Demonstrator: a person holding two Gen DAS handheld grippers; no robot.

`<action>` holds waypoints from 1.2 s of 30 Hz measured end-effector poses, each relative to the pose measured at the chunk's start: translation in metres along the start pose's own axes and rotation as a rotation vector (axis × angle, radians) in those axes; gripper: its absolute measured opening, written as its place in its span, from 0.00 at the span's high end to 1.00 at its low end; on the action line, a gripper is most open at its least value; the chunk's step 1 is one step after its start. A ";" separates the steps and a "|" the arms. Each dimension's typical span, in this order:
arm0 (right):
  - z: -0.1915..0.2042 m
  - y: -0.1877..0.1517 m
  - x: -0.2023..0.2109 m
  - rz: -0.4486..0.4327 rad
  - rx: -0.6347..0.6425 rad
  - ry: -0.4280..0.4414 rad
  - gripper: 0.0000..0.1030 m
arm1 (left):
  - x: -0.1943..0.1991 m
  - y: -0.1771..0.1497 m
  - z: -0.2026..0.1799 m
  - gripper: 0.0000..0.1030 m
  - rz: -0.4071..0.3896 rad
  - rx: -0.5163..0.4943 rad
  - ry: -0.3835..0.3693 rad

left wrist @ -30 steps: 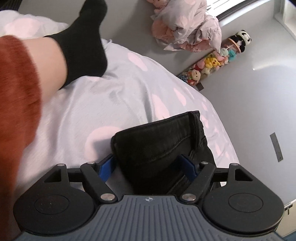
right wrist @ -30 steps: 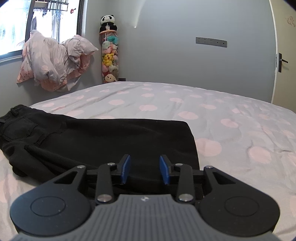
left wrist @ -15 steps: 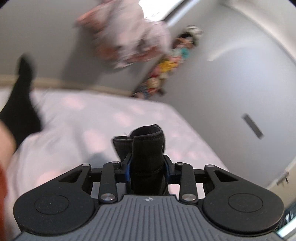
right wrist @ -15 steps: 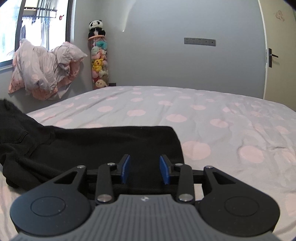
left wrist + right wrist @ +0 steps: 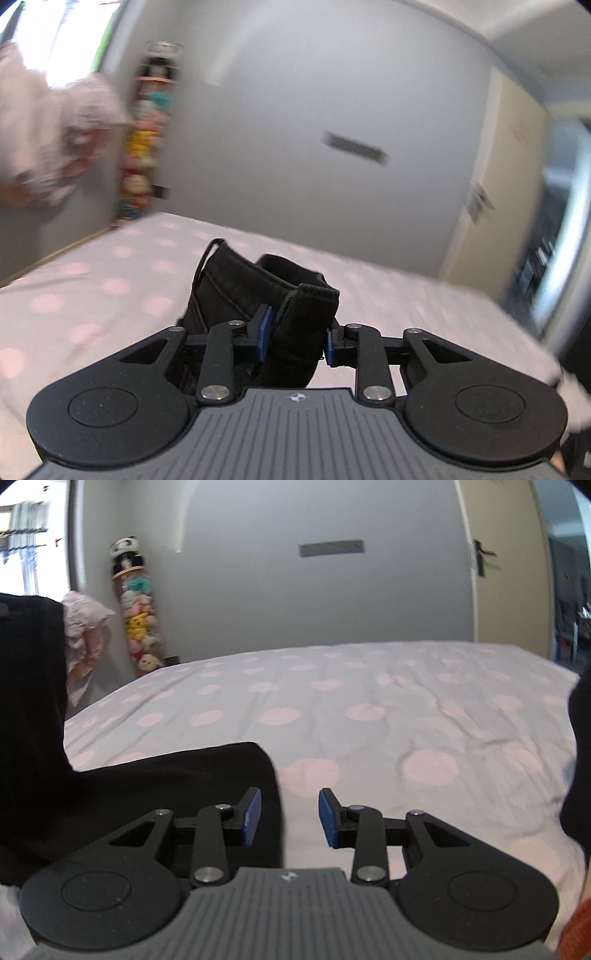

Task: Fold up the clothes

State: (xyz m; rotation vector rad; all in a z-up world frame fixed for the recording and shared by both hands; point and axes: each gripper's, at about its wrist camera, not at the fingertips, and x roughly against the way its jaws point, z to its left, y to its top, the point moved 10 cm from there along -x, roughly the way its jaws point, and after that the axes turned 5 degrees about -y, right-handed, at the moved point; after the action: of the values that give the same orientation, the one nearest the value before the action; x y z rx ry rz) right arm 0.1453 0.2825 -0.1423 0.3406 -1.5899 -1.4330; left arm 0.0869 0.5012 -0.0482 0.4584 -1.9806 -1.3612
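Black jeans lie on a pale bedsheet with pink dots. My left gripper (image 5: 295,338) is shut on the bunched waistband end of the jeans (image 5: 255,295) and holds it lifted above the bed. In the right wrist view the jeans (image 5: 155,786) rise at the left edge, and the leg end lies flat under the left finger (image 5: 249,818). My right gripper (image 5: 290,818) is open and empty, low over the leg end's right edge.
The bed (image 5: 369,709) stretches ahead and to the right. A tall tube of plush toys (image 5: 138,624) stands in the corner beside a heap of pink bedding (image 5: 83,638). A door (image 5: 506,576) is at the right. A black sock (image 5: 580,760) shows at the right edge.
My left gripper closed on the jeans' waistband end and lifted it, swinging toward the wall. My right gripper moved slightly right along the leg end.
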 end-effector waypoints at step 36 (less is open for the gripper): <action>0.052 -0.010 -0.071 0.470 -0.601 0.429 0.27 | 0.031 -0.146 0.098 0.33 0.274 -0.053 0.042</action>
State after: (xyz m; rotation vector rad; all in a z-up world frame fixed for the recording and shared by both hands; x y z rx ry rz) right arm 0.1383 0.3641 -0.1765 -0.0810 -0.7729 -1.2816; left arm -0.0166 0.4906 -0.1932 0.1813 -1.8885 -1.2175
